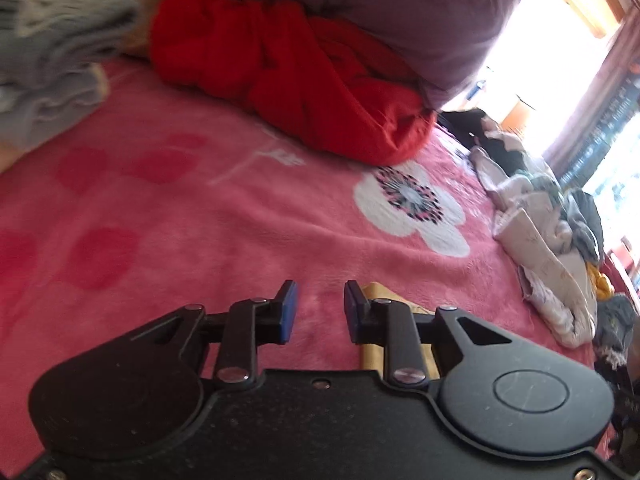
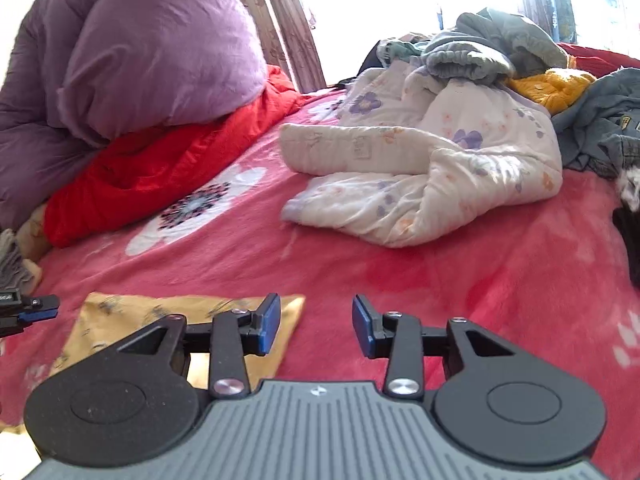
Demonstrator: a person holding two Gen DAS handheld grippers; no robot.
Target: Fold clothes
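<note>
The left gripper point(image 1: 320, 311) and right gripper point(image 2: 316, 326) are held with jaws parted, empty, above the folded yellow cloth point(image 2: 168, 312) on the pink blanket point(image 2: 460, 280). No containers are seen.

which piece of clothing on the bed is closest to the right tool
The flat yellow cloth, lying on the pink blanket right under the right tool. The white flowered garment and red one lie farther off.
</note>
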